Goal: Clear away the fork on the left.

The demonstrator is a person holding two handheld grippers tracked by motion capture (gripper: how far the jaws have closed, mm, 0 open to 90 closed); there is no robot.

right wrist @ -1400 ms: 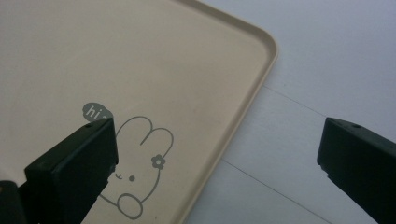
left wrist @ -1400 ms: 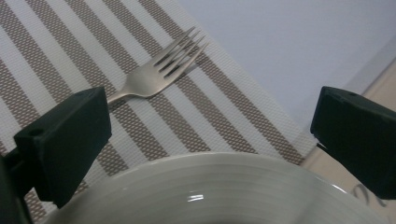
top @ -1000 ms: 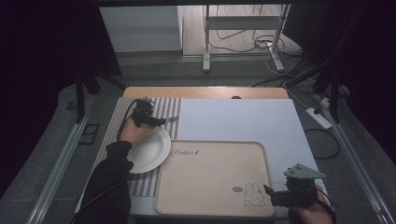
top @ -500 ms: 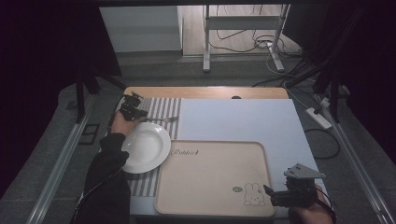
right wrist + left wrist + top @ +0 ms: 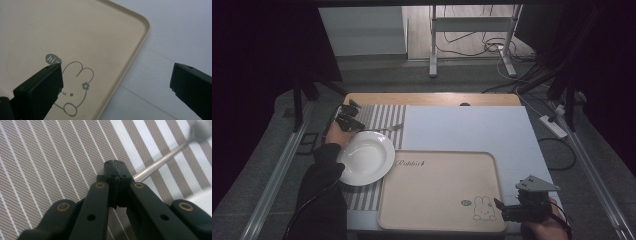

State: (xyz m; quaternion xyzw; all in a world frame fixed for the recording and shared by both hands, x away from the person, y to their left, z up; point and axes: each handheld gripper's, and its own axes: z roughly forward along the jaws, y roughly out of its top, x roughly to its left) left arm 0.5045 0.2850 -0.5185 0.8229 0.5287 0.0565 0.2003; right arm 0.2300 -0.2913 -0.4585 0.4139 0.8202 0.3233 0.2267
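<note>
While the left gripper (image 5: 348, 118) pinches the handle of a fork (image 5: 384, 129) over the far-left striped placemat (image 5: 379, 116), beyond the white plate (image 5: 364, 157), the right gripper (image 5: 512, 210) hangs wide apart at the beige tray (image 5: 437, 195)'s near-right corner.

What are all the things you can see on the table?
Tray: 1, beige with a rabbit drawing, near middle of the table.
Plate: 1, white, on the striped mat left of the tray.
Placemat: 1, grey-and-white striped, left side.
Fork: 1, silver, on the mat beyond the plate, handle in the left gripper.
Table cover: 1, pale blue, right part.
Left gripper: 1, black, shut on the fork.
Right gripper: 1, black, open, above the tray's near right corner.
</note>
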